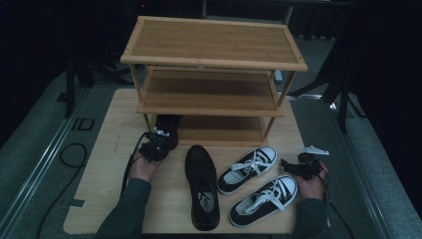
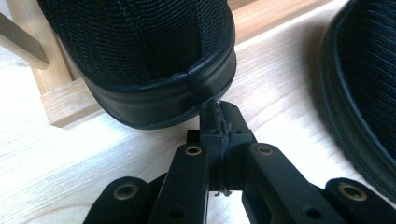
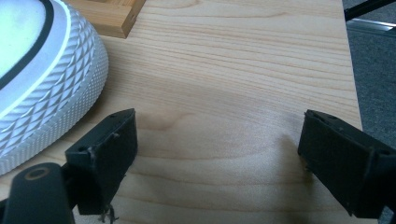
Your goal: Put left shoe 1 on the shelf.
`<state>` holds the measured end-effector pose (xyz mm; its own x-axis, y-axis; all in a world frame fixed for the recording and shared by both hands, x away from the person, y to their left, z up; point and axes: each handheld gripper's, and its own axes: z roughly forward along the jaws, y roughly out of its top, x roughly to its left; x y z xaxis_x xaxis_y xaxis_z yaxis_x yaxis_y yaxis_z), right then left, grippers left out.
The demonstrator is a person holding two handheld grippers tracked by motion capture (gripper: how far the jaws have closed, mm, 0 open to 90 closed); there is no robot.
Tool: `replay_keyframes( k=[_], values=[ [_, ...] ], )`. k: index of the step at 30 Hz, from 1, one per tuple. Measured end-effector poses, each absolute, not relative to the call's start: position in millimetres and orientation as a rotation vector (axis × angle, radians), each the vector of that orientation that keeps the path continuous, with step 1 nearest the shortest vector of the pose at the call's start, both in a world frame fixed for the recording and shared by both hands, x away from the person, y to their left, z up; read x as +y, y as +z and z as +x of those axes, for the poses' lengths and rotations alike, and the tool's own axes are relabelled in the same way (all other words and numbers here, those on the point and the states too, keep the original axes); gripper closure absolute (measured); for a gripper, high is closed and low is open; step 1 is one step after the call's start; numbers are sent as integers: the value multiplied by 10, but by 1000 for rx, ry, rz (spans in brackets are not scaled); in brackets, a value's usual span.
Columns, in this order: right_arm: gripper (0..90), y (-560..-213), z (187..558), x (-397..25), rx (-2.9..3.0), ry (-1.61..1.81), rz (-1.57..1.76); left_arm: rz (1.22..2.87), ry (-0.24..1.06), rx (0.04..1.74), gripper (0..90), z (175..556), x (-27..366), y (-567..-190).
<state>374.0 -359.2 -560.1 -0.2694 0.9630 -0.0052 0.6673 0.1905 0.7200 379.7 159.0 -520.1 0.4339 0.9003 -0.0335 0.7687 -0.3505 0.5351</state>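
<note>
Pressing right up against the heel of a black shoe, the left hand-held gripper has its jaws clenched together, nothing between them, their tips touching the shoe's rubber heel rim, as the left gripper view makes plain. That black shoe sits partly on the bottom shelf of the wooden shoe rack, toe tucked under the middle shelf, heel hanging over the shelf's front edge toward the person. Its partner, the second black shoe, lies out on the desk just right of the left hand-held gripper, toe pointing at the rack; its curved side fills the right edge of the left gripper view.

Over to the other side: the right hand-held gripper rests low at the desk's right edge, jaws spread wide and released, bare wood between them. Just beside it sit two black-and-white sneakers with white laces, the nearer sneaker closest to the right hand, the farther sneaker angled alongside it toward the rack. In the right gripper view a white textured rubber toe sits just left of the left jaw, apart from it, with a corner of the rack's frame beyond
</note>
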Motion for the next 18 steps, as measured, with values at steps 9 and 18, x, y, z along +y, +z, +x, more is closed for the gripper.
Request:
replay_keyframes(
  k=[9, 18],
  values=[
    [118, -5601, 3740, -3593, 2010, 850, 1522, 2225, 277, 1375, 640, 3679, 1611, -5331],
    [118, -5601, 3740, -3594, 2012, 848, 1520, 2207, 256, 1345, 553, 3487, 1626, -5350]
  ],
)
